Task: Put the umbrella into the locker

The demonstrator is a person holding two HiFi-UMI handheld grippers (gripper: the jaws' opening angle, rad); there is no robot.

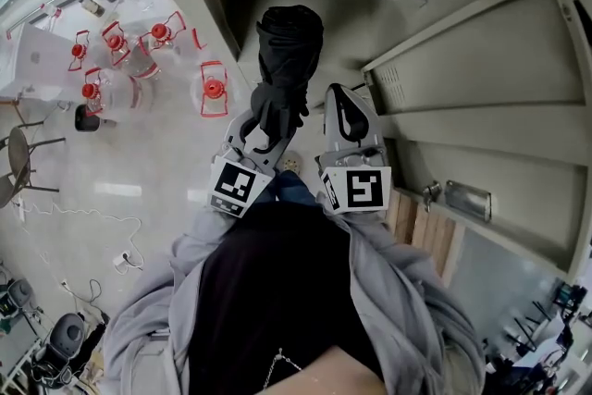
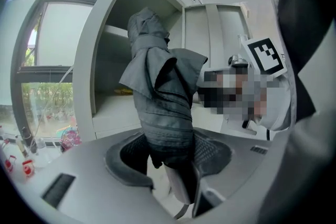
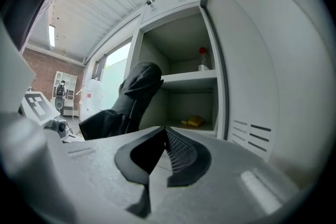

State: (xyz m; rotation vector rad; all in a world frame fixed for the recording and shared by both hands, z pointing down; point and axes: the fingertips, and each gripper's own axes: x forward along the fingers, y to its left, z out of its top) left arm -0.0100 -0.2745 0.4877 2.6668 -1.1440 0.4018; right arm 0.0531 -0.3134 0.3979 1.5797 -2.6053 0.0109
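Note:
A folded dark grey umbrella stands upright in my left gripper, whose jaws are shut on its lower part. The left gripper view shows the umbrella rising between the pads of that gripper, in front of the open locker. My right gripper hangs beside it on the right, jaws shut and empty. In the right gripper view that gripper faces the locker's shelves, with the umbrella to its left.
A small yellow thing lies in the lower compartment and a red-topped item stands on the upper shelf. The open locker door stands at the right. Water jugs with red caps and a chair are on the floor at left.

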